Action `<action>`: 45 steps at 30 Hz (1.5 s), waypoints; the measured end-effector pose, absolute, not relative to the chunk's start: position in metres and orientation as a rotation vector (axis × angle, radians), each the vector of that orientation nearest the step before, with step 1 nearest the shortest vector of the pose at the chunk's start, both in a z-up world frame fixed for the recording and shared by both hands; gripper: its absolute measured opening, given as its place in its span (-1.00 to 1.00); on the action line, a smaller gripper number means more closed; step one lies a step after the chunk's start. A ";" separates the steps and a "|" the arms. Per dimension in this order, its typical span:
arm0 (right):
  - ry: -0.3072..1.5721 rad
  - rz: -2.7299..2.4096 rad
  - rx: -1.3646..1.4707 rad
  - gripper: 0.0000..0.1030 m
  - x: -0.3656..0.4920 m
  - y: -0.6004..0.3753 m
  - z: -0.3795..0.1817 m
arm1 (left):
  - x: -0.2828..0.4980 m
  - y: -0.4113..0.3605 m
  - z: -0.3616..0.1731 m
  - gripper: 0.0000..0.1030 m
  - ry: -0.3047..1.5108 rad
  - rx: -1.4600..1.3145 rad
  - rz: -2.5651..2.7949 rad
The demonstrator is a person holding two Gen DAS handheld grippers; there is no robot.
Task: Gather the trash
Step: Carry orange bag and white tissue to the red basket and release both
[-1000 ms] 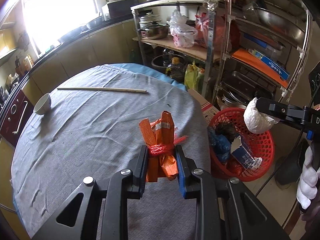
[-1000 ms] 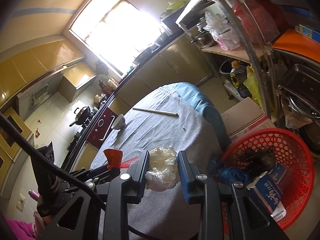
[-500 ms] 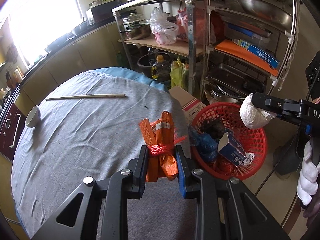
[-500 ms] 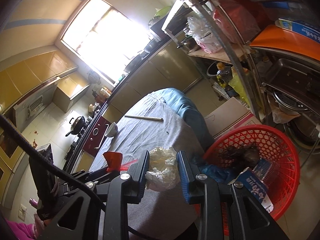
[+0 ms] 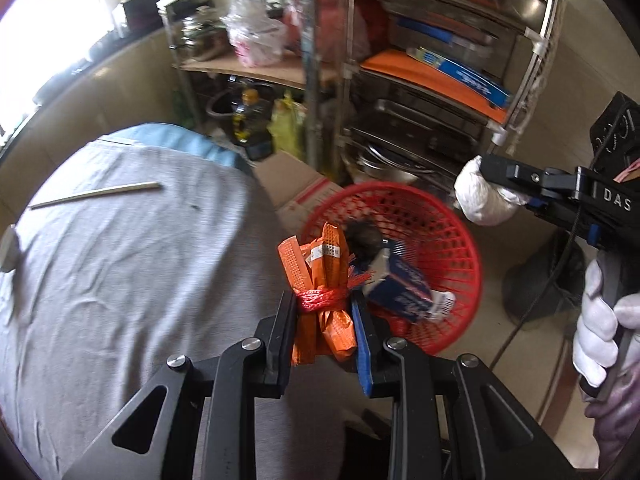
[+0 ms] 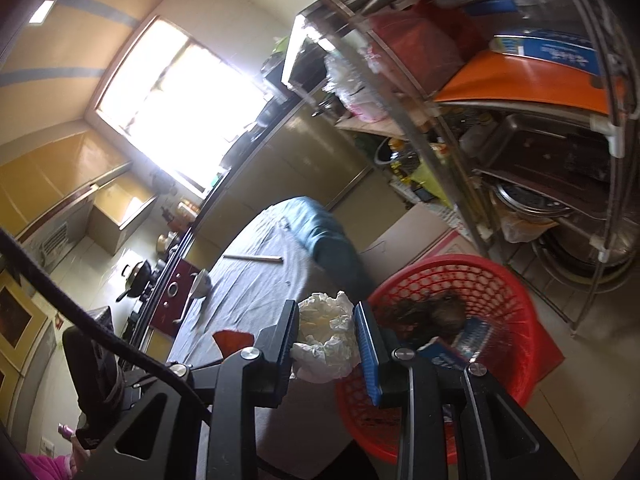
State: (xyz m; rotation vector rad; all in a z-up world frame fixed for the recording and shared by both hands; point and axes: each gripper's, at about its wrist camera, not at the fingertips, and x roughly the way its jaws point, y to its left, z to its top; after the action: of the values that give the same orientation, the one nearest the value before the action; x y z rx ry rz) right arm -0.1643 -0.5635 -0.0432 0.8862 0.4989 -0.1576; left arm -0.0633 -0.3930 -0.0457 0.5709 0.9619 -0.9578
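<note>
Left claw: clamped on an orange wrapper bundle. The bundle consists of flattened orange packaging, part of it with a dotted grid texture and one piece bearing a small white label, cinched at the waist with red mesh string whose frayed ends stick out to the right. It stands upright between the pads, held in the air at the edge of the surface, with the red basket just behind it.

Right claw: clamped on a crumpled white wad, creased and slightly yellowish in its folds, paper or thin plastic, which cannot be told. In the left wrist view the wad hangs in the air above the far right rim of the basket, the claw carried by a white-gloved hand.

Basket: red plastic lattice, standing on the floor beside the surface and before a metal shelf rack. It already holds a blue and white carton and a dark clump, blurred.

Surface: covered in grey cloth, bearing a long thin stick and a small bowl at its far side.
</note>
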 end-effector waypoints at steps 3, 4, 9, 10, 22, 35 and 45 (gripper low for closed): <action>0.493 -0.185 0.900 -0.40 -0.173 -0.573 -0.047 | -0.069 -0.405 -0.051 -0.46 0.977 0.583 -0.987; 0.490 -0.193 0.904 -0.40 -0.176 -0.576 -0.048 | -0.070 -0.408 -0.052 -0.46 0.980 0.587 -0.997; 0.488 -0.222 0.922 -0.40 -0.183 -0.587 -0.054 | -0.078 -0.421 -0.058 -0.46 0.988 0.605 -1.039; 0.490 -0.225 0.926 -0.40 -0.183 -0.588 -0.056 | -0.079 -0.423 -0.059 -0.46 0.990 0.609 -1.042; 0.513 -0.224 0.945 -0.39 -0.173 -0.596 -0.070 | -0.082 -0.441 -0.073 -0.46 1.001 0.660 -1.041; 0.526 -0.221 0.933 -0.39 -0.160 -0.597 -0.071 | -0.078 -0.449 -0.081 -0.46 1.019 0.651 -1.060; 0.590 -0.270 0.930 -0.27 -0.145 -0.596 -0.071 | -0.076 -0.446 -0.075 0.21 0.995 0.620 -1.085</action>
State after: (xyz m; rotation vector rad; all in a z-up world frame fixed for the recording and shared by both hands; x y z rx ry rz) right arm -0.1448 -0.5957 -0.0712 0.9296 0.5897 -0.2704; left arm -0.0763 -0.4457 -0.0746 0.6202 0.9955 -1.0845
